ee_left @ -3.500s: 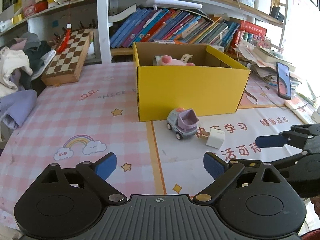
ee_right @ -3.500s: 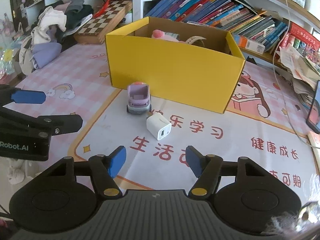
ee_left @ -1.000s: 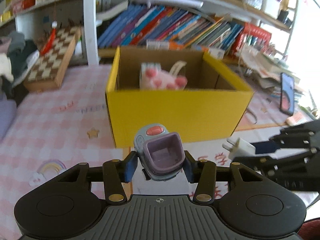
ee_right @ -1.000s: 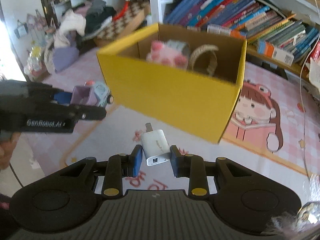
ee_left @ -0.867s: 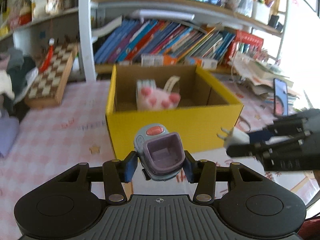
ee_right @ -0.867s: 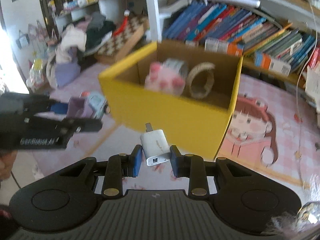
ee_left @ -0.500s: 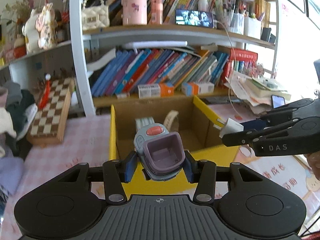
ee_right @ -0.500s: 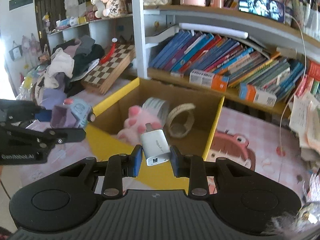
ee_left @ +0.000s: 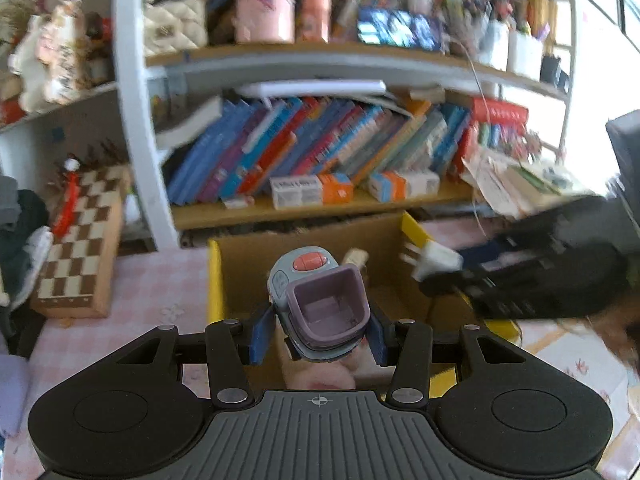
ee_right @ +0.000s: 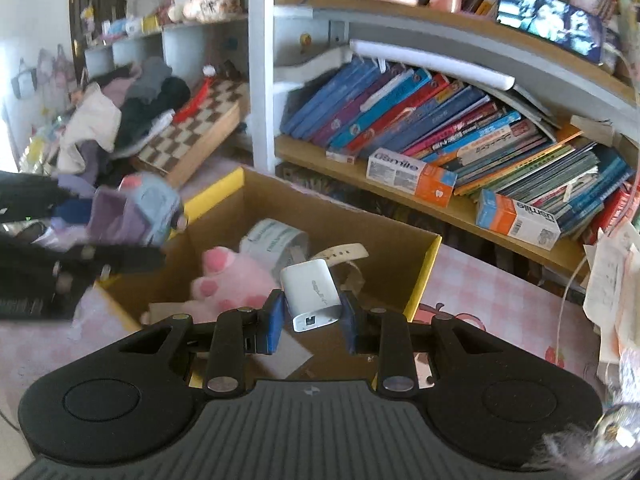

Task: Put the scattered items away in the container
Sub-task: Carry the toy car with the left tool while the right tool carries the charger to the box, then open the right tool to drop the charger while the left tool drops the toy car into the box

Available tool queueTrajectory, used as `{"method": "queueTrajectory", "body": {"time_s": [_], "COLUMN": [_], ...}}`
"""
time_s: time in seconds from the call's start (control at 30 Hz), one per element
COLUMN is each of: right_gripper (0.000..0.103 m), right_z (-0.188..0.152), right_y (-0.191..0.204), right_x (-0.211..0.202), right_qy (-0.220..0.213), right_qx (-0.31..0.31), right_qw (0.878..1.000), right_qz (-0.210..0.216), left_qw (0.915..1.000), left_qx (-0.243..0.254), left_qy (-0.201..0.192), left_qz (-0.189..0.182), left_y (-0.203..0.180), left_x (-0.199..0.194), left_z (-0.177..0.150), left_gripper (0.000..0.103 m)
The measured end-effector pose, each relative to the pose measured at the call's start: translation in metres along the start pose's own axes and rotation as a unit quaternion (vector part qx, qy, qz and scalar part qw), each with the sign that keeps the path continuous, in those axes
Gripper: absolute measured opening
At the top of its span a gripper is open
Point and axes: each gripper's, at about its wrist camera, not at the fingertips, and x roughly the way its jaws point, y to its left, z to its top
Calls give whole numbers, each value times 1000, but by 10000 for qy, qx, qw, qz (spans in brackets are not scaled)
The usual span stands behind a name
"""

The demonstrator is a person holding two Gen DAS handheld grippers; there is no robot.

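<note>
Both claws loaded over the yellow cardboard box point(ee_right: 424, 276)!
My left claw point(ee_left: 318, 334) pinches the purple-and-blue toy truck point(ee_left: 320, 304); my right claw point(ee_right: 310, 322) pinches the white plug charger point(ee_right: 312, 294), pink plush paw point(ee_right: 228, 280) at ten o'clock.

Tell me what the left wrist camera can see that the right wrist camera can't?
Only the left wrist view looks straight into the purple tub of the toy truck clamped in the left gripper, and shows the charger's metal prongs. Only the right wrist view shows the box's contents clearly: a pink plush paw, a tape roll and a watch strap; it also shows the charger's port end in the right gripper. Both show the yellow box, the white charger, the chessboard and the bookshelf.
</note>
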Motion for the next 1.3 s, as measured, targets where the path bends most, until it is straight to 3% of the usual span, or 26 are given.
{"method": "queueTrajectory", "body": {"time_s": [0.13, 0.27, 0.43, 0.67, 0.83, 1.3], "right_gripper": [28, 28, 28, 24, 24, 24], "right_z": [10, 20, 29, 48, 60, 59], "right_y": [-13, -14, -18, -34, -29, -23], "right_x": [32, 70, 113, 137, 145, 174], "right_qy": [514, 1111, 1831, 2035, 1988, 2077], "right_qx": [65, -446, -997, -1231, -1349, -1393], "right_qw": [9986, 9928, 9778, 9710, 9694, 9658], "right_qz": [104, 61, 189, 244, 511, 688], "left_qw": [9992, 9966, 9925, 9872, 9819, 9721], "left_qx": [159, 64, -126, 57, 316, 464], "left_qy": [293, 563, 979, 1251, 1455, 1863], "left_qz": [-240, -591, -728, -988, -1171, -1349], "left_y": [-11, -15, -10, -14, -24, -50], "left_x": [21, 40, 67, 78, 93, 134], "left_z": [1, 8, 12, 12, 13, 17], "left_gripper": [46, 46, 46, 46, 46, 46]}}
